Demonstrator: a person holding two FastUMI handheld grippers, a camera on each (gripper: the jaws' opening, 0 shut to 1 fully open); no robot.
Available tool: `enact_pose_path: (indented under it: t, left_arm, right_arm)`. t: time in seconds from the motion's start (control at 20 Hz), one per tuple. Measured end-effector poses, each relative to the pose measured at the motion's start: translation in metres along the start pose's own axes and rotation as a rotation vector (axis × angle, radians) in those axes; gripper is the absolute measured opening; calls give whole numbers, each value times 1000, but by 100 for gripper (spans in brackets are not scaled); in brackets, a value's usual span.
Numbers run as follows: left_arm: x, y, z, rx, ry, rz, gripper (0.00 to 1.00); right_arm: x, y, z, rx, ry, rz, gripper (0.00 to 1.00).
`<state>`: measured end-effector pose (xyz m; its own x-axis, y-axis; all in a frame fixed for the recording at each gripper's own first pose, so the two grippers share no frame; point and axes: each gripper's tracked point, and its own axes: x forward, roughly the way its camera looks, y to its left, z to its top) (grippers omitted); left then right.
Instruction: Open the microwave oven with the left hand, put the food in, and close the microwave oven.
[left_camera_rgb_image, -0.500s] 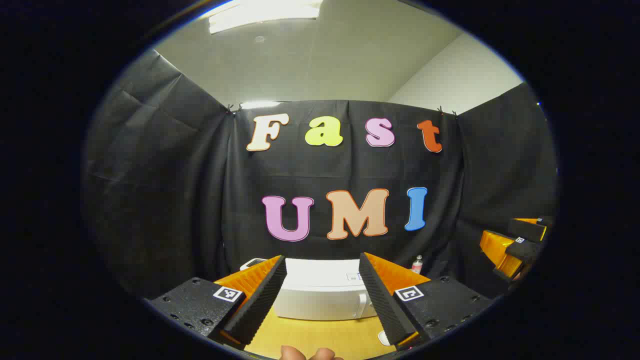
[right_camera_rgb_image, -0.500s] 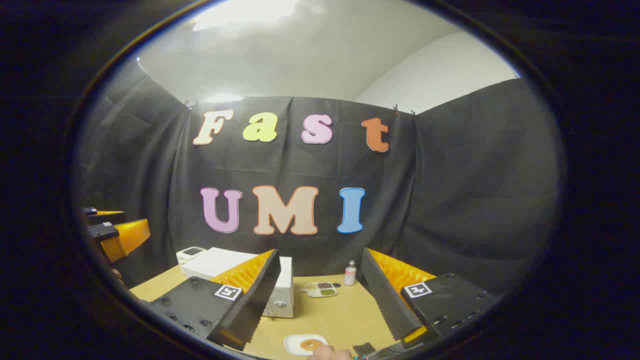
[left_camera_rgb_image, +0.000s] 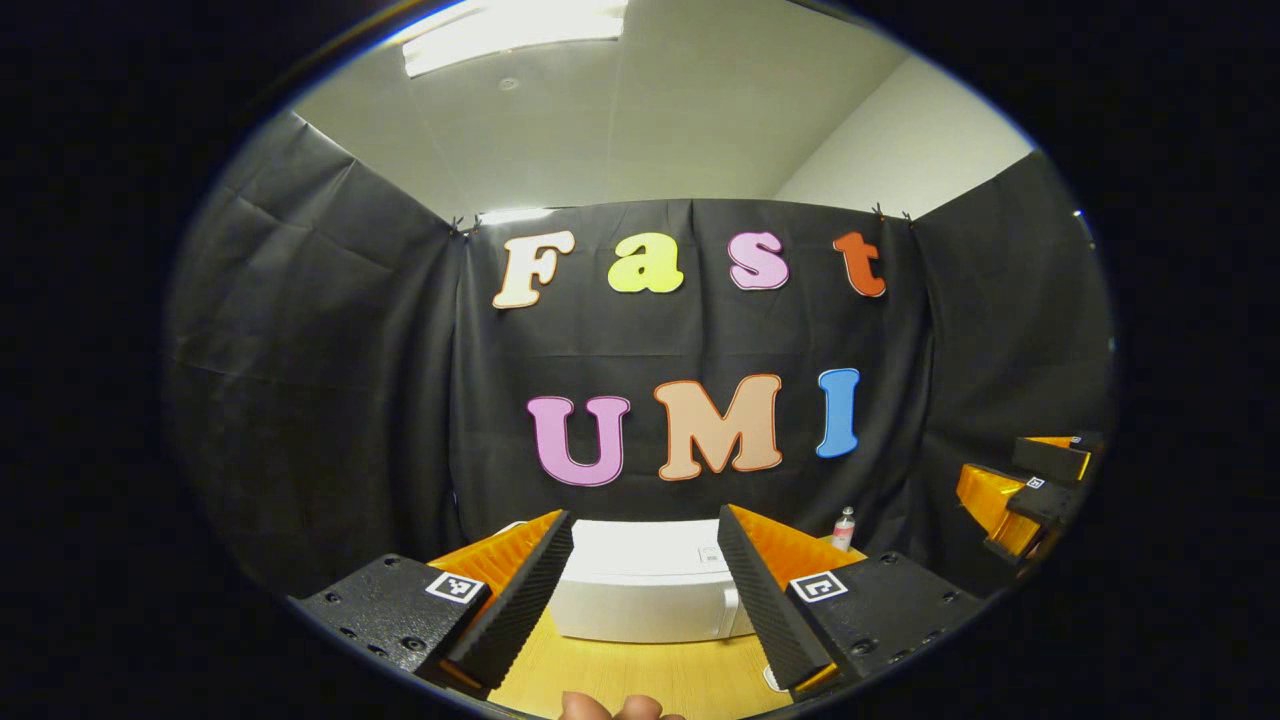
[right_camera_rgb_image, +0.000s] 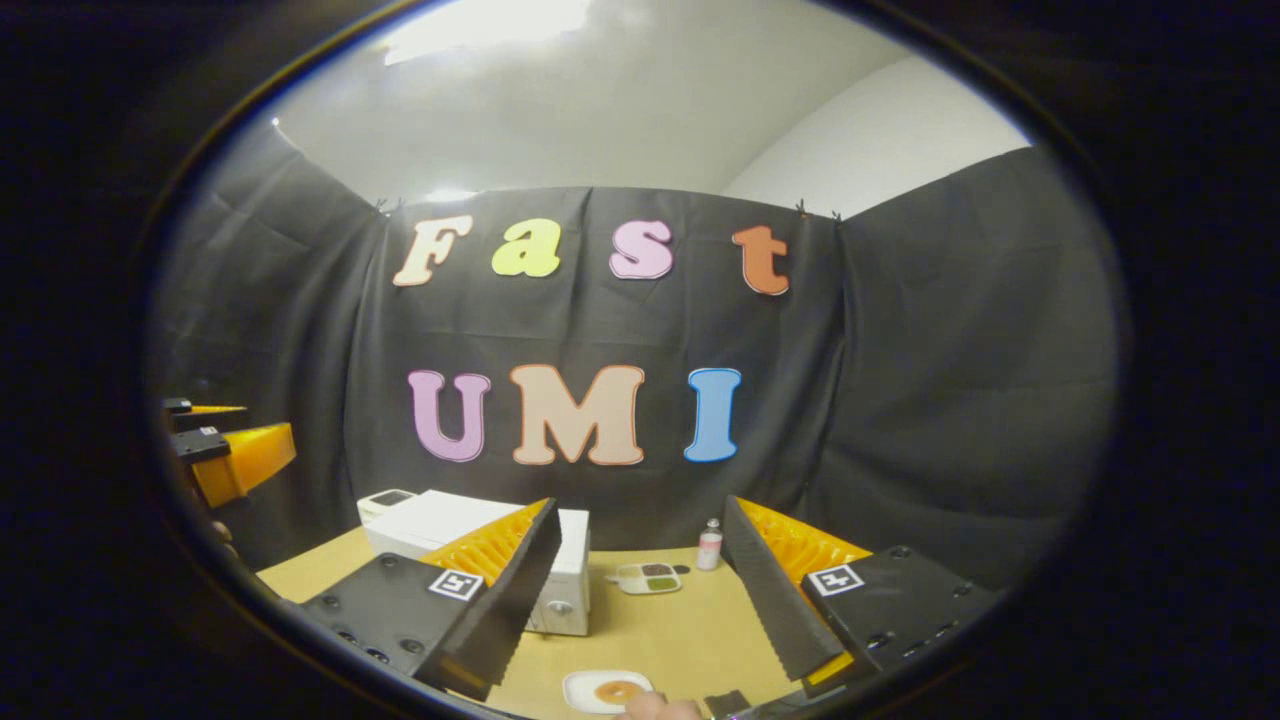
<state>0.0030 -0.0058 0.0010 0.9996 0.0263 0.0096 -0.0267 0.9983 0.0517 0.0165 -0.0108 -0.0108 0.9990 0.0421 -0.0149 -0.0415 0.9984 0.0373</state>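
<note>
The microwave oven (left_camera_rgb_image: 645, 590) sits closed on the tabletop (left_camera_rgb_image: 640, 675), straight ahead between your left tool's (left_camera_rgb_image: 645, 600) spread fingers. The food (right_camera_rgb_image: 617, 691) lies on a white plate (right_camera_rgb_image: 582, 688) near you, between your right tool's (right_camera_rgb_image: 640, 600) fingers, also spread and holding nothing.

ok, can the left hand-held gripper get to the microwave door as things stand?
Probably yes. The left hand-held gripper is open and faces the white microwave straight ahead across bare wooden table; nothing lies between them, and the door looks shut.
</note>
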Motion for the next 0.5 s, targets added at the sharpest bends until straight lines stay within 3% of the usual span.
enact_pose_path:
  t: [0.3,0.5]
  left_arm:
    - [1,1,7,9,-19,12,92]
    - [1,0,5,14,-16,15,95]
  right_arm:
    - [5,-5,2,6,-6,7,96]
    - [6,-2,5,3,-13,19,96]
